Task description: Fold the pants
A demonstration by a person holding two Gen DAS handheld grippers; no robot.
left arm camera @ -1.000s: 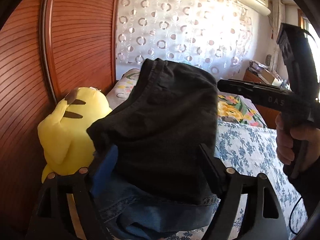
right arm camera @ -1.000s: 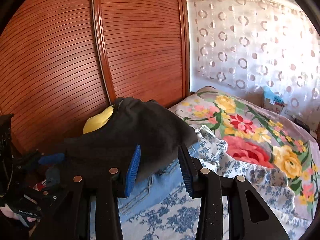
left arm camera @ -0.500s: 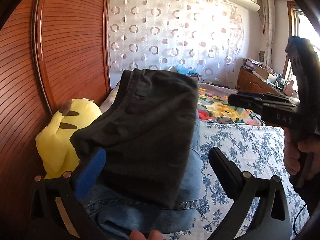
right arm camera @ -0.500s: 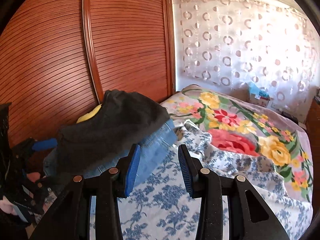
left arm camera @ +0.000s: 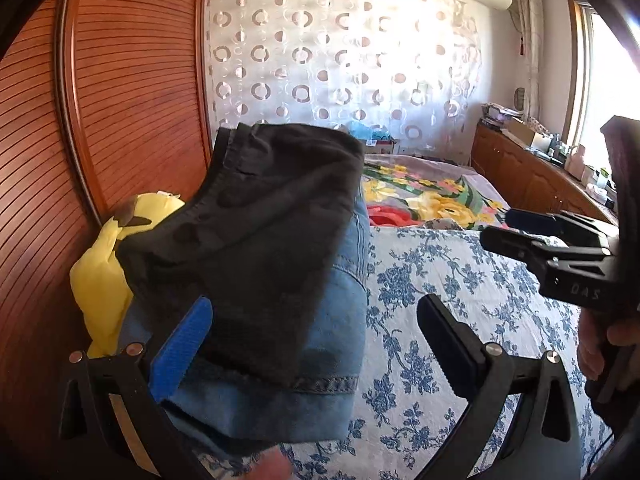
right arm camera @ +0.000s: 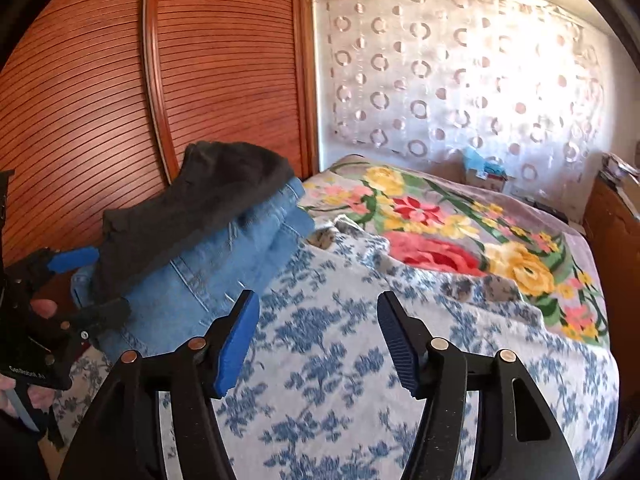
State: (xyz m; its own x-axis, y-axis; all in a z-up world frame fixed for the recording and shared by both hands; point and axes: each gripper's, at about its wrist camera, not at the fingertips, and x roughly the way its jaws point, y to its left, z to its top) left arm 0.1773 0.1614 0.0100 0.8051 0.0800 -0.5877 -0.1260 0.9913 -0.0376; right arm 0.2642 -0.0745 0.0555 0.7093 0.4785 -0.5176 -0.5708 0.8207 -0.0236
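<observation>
Two garments make one stack: dark pants (right arm camera: pixel 192 216) folded atop jeans (right arm camera: pixel 224 264), at the bed's (right arm camera: pixel 360 360) left edge, by the wooden wardrobe (right arm camera: pixel 100 92) and a yellow plush (left arm camera: pixel 100 276). Stack's long axis runs near to far, toward the curtain (left arm camera: pixel 340 64). Left gripper (left arm camera: pixel 316 340) is nearer: jaws wide apart, the near end of the stack between them, blue pad beside the cloth, contact unclear. Right gripper (right arm camera: pixel 316 344) sits well right of the stack, over bare floral sheet, jaws apart, holding nothing. Judgement: fold looks done; any next grasp falls to the left, straight ahead along the axis.
</observation>
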